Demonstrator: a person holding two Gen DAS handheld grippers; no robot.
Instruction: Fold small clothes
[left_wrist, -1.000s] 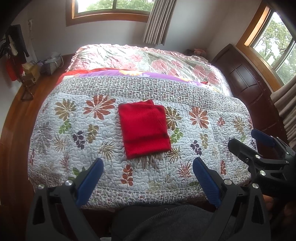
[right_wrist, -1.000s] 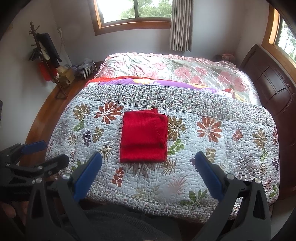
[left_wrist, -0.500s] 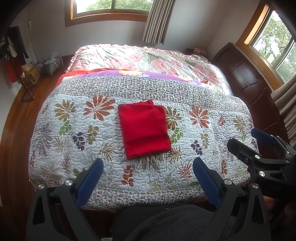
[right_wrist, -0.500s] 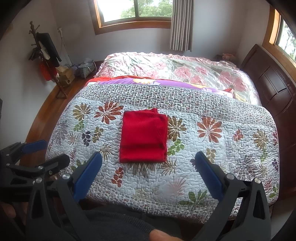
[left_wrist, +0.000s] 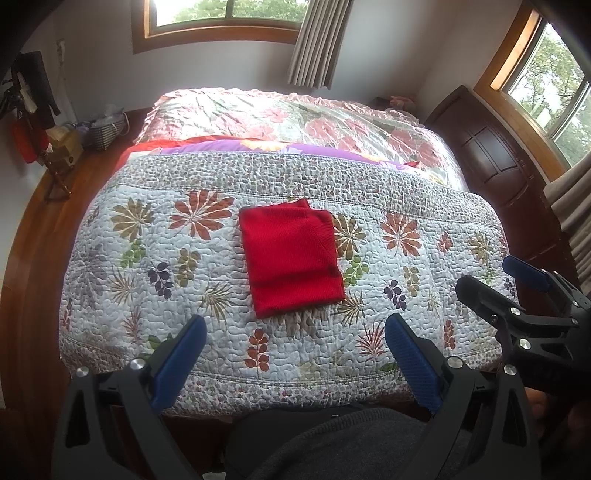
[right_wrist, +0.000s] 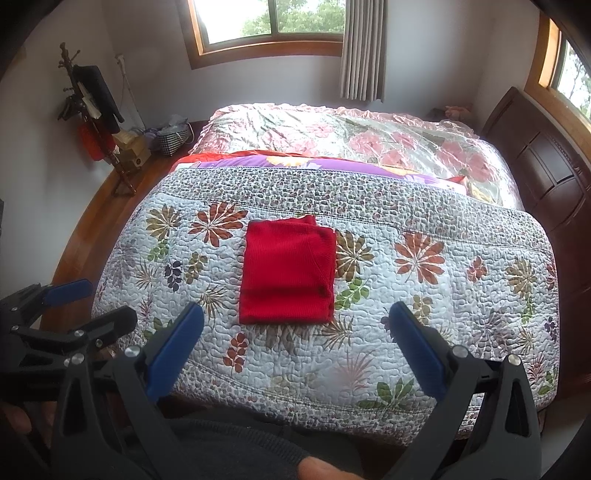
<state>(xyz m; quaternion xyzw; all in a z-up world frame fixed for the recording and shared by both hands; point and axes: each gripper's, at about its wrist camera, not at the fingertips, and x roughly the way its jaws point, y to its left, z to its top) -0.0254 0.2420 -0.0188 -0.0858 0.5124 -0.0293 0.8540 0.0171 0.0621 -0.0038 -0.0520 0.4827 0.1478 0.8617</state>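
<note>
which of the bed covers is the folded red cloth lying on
The pale quilted leaf-print cover nearest the grippers holds the folded red knit cloth; the shiny pink floral cover lies farther back.

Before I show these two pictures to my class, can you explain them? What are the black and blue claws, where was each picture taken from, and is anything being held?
No robot: a person holds a two-finger gripper in each hand, and each carries a camera looking out along its fingers. One picture is from the left gripper, with the right gripper at its edge; the other is from the right gripper. Both stand open and hold nothing. A folded red garment lies flat on the quilt covering the bed.
</note>
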